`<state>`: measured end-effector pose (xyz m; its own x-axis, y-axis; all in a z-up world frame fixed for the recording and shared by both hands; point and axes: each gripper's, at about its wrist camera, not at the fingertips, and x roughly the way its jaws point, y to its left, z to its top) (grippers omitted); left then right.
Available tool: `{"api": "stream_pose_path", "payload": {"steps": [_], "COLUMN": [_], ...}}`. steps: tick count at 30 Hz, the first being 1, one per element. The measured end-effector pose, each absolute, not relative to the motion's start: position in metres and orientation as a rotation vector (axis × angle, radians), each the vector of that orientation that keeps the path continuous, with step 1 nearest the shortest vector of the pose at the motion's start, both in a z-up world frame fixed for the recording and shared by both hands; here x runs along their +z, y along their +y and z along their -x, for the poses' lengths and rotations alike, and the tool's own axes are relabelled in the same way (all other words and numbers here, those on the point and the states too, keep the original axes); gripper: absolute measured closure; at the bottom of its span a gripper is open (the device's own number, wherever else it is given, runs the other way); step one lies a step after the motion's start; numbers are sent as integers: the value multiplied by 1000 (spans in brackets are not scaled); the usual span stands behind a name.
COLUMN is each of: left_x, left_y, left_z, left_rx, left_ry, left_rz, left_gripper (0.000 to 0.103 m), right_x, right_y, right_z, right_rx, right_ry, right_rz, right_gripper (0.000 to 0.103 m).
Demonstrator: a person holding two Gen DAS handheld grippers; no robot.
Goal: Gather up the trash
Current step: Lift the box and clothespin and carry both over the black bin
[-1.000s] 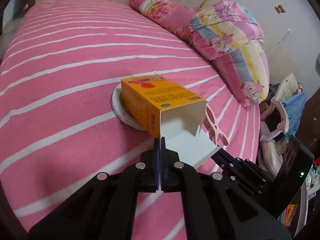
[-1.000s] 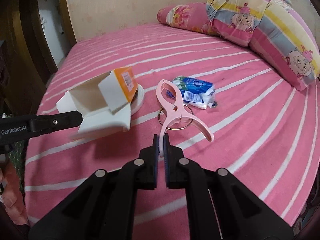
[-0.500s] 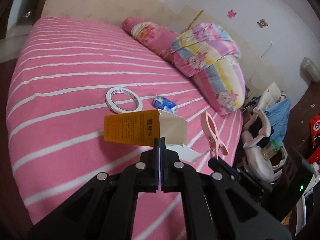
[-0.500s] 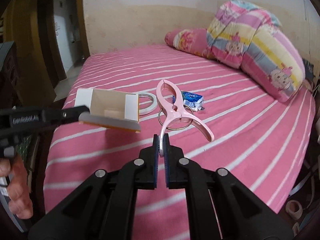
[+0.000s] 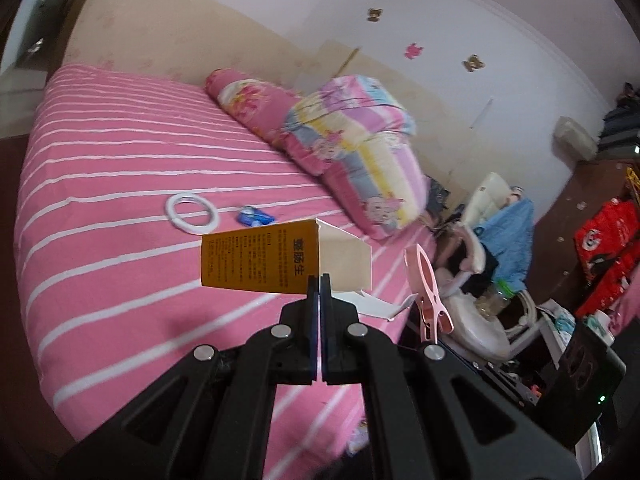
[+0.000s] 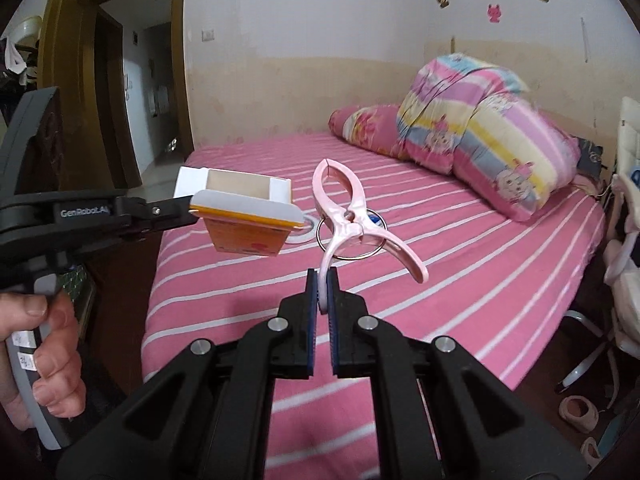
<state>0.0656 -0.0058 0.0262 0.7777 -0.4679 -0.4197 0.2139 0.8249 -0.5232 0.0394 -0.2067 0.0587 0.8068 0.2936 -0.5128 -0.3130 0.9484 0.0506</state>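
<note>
Now, step: you're mid-carry w/ two pieces of trash, both clear of the bed (image 5: 120, 264); judging by the task, drop-off is what's left for this pair.
L gripper: left gripper (image 5: 319, 280) is clamped tight on the white flap of the orange carton (image 5: 260, 262); box hangs open-end toward you, above the mattress edge.
R gripper: right gripper (image 6: 323, 280) is pinched on one handle of the pink clothes clip (image 6: 352, 216); clip sticks up and away from the jaws, metal ring (image 6: 352, 242) dangling at its spring.
Hand: your left hand (image 6: 44, 356) shows in the right wrist view, wrapped round the handle.
Left behind: white tape ring (image 5: 192, 213) and blue wrapper (image 5: 256, 216) lie near each other mid-bed; prob. the following pickups.
Next move: no bin shows in either view, so you'll need to find it first, then bring each load over the opening before you let go. Thin grips on both: a flap and a handle tip, so swing gently or either could slip.
Edges: bed's near edge and left side run just under the carton; dark floor past them.
Open room: doorway (image 6: 132, 92) and bare floor off to the left look free.
Tight side: right of the bed is crowded: chair (image 5: 492, 216) w/ blue cloth (image 5: 508, 228), red bags (image 5: 612, 240), bottle, small clutter. Pillows (image 6: 472, 120) stack at the headboard wall.
</note>
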Motion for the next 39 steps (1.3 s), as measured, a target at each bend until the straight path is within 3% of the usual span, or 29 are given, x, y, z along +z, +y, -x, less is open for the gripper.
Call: {"api": "stream_pose_path", "payload": {"steps": [9,17,39], "left_x": [58,50,-110], "left_y": [-78,-160,-362], "left_z": [-29,-18,-65], "left_rx": [-540,-690,-931], "left_ry": [560,649,1159], "left_rz": [424,381,340], "left_gripper": [103,103,103], "right_x": [83,67,-91], "right_y": [-282,-360,-510], "right_z": [17,57,75], "right_rx": [191,44,-221], "right_ry": [502,536,854], "right_rz": [-5,-42,-269], "right_gripper": [97,97,97]}}
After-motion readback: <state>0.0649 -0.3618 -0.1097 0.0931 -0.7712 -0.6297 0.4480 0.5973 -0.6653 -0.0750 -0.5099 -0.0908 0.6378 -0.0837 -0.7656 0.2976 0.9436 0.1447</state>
